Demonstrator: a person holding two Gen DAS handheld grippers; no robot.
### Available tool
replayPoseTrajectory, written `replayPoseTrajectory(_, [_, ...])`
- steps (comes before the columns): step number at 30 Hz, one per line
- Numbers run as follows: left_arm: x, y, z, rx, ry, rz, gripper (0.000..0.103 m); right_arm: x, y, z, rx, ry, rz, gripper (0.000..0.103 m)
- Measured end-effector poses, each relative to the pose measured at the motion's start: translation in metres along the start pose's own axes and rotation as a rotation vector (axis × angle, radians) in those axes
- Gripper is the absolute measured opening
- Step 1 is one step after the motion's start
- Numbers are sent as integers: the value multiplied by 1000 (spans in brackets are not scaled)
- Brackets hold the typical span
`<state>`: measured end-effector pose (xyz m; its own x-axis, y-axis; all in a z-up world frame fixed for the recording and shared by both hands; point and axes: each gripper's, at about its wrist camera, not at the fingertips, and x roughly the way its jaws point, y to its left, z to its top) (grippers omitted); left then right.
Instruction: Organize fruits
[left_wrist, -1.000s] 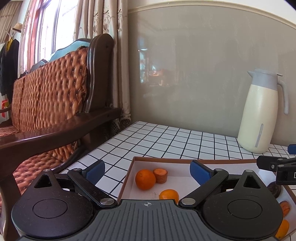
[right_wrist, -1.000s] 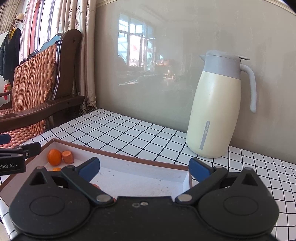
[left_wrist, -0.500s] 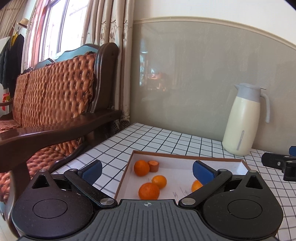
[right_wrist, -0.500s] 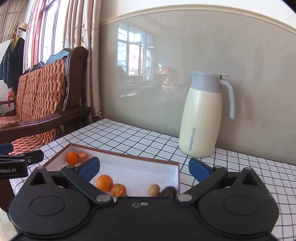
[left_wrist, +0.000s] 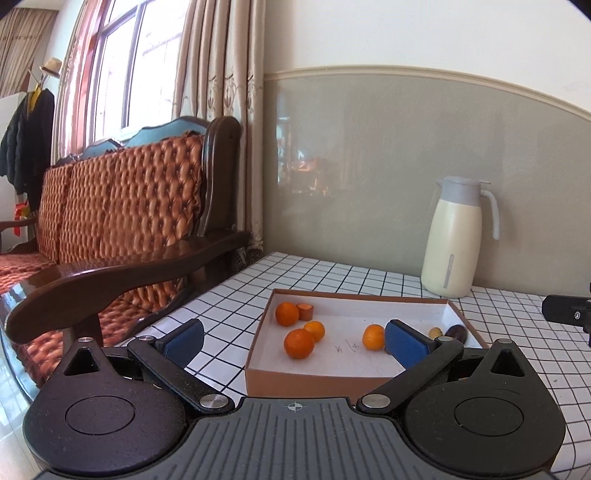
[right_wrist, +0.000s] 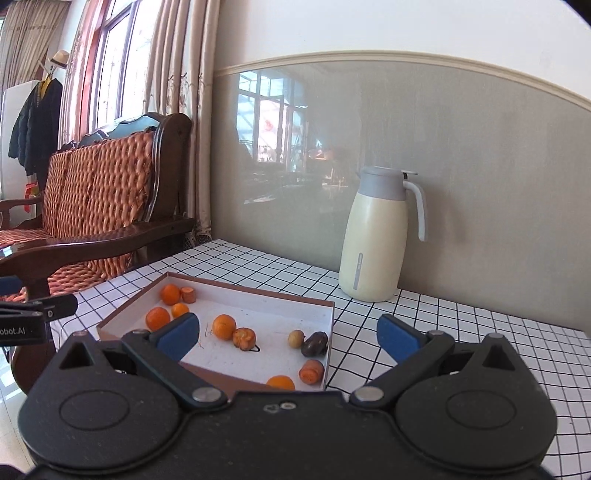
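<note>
Your left gripper (left_wrist: 295, 338) hangs above the near-left corner of the box (left_wrist: 317, 380), its blue pads spread wide and gripping nothing; your right gripper (right_wrist: 288, 334) sits over the box's near-right edge, fingers equally wide apart and empty. The shallow brown box with a white floor rests on the checked tablecloth (right_wrist: 461, 332). In it you have an orange (right_wrist: 170, 294) in the far-left corner touching a carrot stub (right_wrist: 188, 294), 2 more oranges (right_wrist: 158, 318) just nearer along the left wall, and another orange (right_wrist: 224, 326) near the middle, touching a knobbly orange-brown piece (right_wrist: 244, 338). Toward the right wall lie a small tan fruit (right_wrist: 296, 338) and a dark purple one (right_wrist: 314, 343), side by side. Near the front-right corner sit a second carrot piece (right_wrist: 311, 371) and an orange (right_wrist: 280, 382) partly hidden by your right gripper's body. A cream thermos jug (right_wrist: 376, 236) stands by the wall behind the box, well apart from it.
</note>
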<state>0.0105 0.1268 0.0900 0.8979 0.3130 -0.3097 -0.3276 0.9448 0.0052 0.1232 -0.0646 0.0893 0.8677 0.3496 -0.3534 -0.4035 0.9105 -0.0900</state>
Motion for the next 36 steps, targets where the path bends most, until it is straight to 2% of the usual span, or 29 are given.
replayPoseTrajectory(6, [-31,-2,-14,10,-30,-33,103,-25,-1,-18,16,-17,-9,97])
replayPoseTrajectory(14, [-51,-6,-32,18,-64,-33,103,-40,-5,-40,14,-58,-41,97])
replayPoseTrajectory(19, [-51,-11,-49,24,-77,-25,103,-39,-6,-54,20,-52,-50,97])
replayPoseTrajectory(28, [-52,-12,-52,19,-96,-20,103,-44,-1,-58,2,-85,-64,97])
replayPoseTrajectory(36, [-52,-10,-52,10,-96,-16,103,-42,-1,-57,-5,-67,-69,97])
